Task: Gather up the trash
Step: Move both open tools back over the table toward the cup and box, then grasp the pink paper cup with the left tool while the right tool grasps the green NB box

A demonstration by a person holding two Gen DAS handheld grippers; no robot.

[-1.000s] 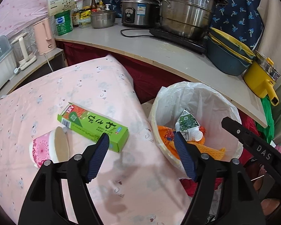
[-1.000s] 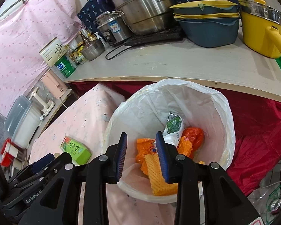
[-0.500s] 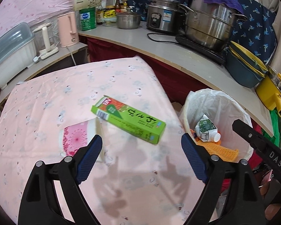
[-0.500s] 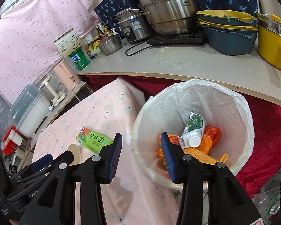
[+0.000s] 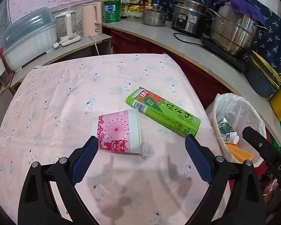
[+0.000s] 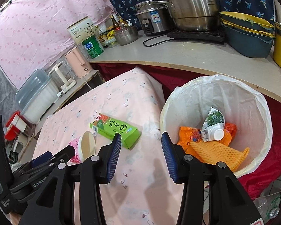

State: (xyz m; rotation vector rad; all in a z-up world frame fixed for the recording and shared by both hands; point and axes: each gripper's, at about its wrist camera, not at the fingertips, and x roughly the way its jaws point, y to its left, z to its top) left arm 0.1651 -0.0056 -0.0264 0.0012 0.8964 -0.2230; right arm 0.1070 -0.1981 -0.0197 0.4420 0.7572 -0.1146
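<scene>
**Cup and carton lie on the pink cloth beside the lined bin**

A paper cup, pink-printed with a white rim, lies on its side on the soft patterned tablecloth. Just beside it rests a long glossy green carton. The left gripper, ribbed blue pads, is opening wide with nothing between them. The right gripper stands partly apart, empty. The white-bagged bin holds crumpled orange wrappers.
</scene>
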